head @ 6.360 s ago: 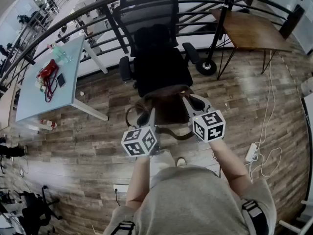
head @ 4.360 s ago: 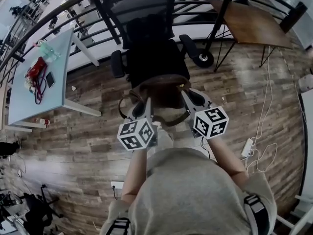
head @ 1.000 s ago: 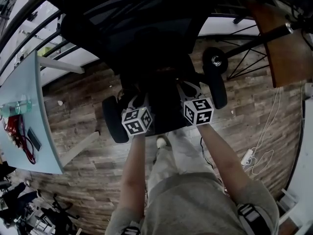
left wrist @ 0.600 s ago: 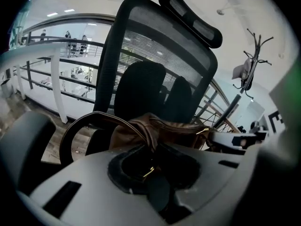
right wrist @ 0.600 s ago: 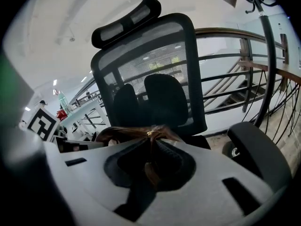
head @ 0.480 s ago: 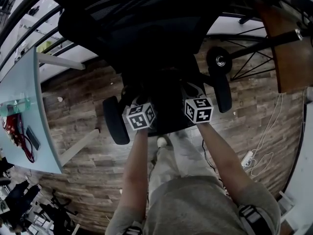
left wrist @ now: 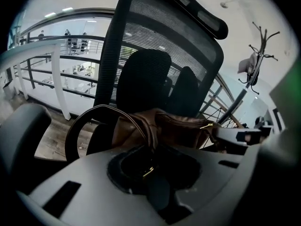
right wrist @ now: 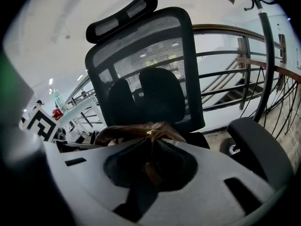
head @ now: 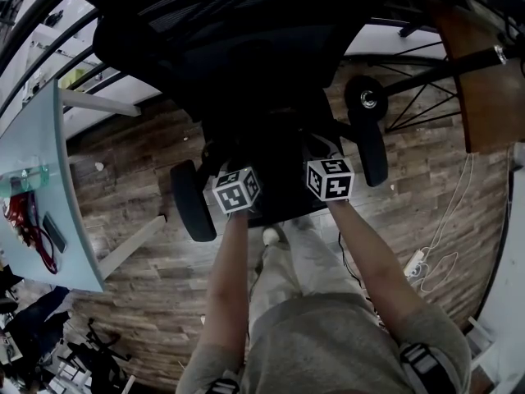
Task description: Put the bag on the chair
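Both the left gripper point(left wrist: 148, 167) and right gripper point(right wrist: 147, 166) pinch the brown bag point(left wrist: 181, 128) at the chair point(left wrist: 171, 36) — plank floor point(head: 426, 187) below

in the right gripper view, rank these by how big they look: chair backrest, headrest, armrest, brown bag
1. backrest
2. armrest, though it is nearer the camera, which inflates it
3. headrest and brown bag look alike; the bag is partly hidden, so no ranking

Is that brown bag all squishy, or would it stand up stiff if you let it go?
Probably squishy: the bag bunches and creases where it is pinched. Its strap bends in a loose loop, so it likely flops. It may slump on the chair.
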